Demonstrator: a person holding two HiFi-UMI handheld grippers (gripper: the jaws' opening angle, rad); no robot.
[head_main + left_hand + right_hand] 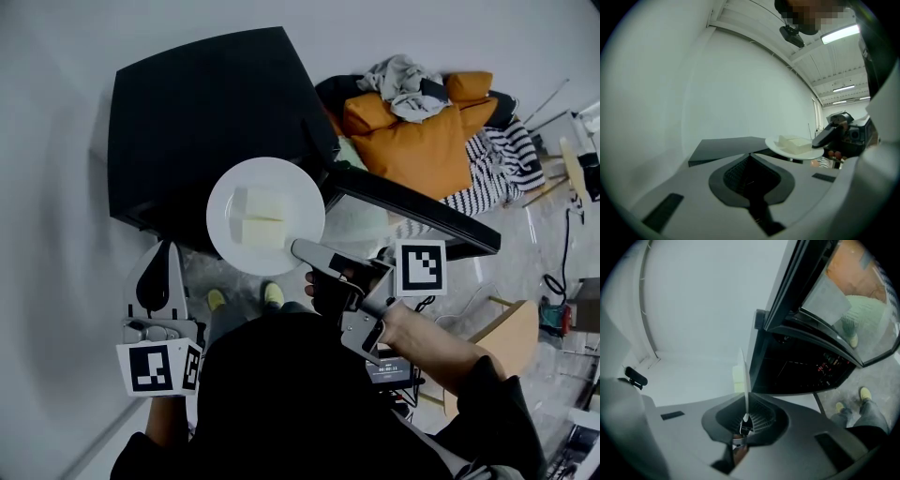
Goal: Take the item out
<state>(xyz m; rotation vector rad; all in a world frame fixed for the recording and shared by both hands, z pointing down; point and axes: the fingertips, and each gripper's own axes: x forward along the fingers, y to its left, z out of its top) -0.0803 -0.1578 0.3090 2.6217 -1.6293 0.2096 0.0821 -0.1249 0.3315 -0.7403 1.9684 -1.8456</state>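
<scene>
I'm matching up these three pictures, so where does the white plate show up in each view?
Head view: plate at centre.
Left gripper view: plate right of centre, mid-height.
Right gripper view: plate edge-on at centre, clamped in the jaws.
Shared landmark: the black oven, in all three.

Looked steeply down from the head; elsewhere rode close behind the jaws, facing level; shared the plate [302, 192] and oven [206, 112].
</scene>
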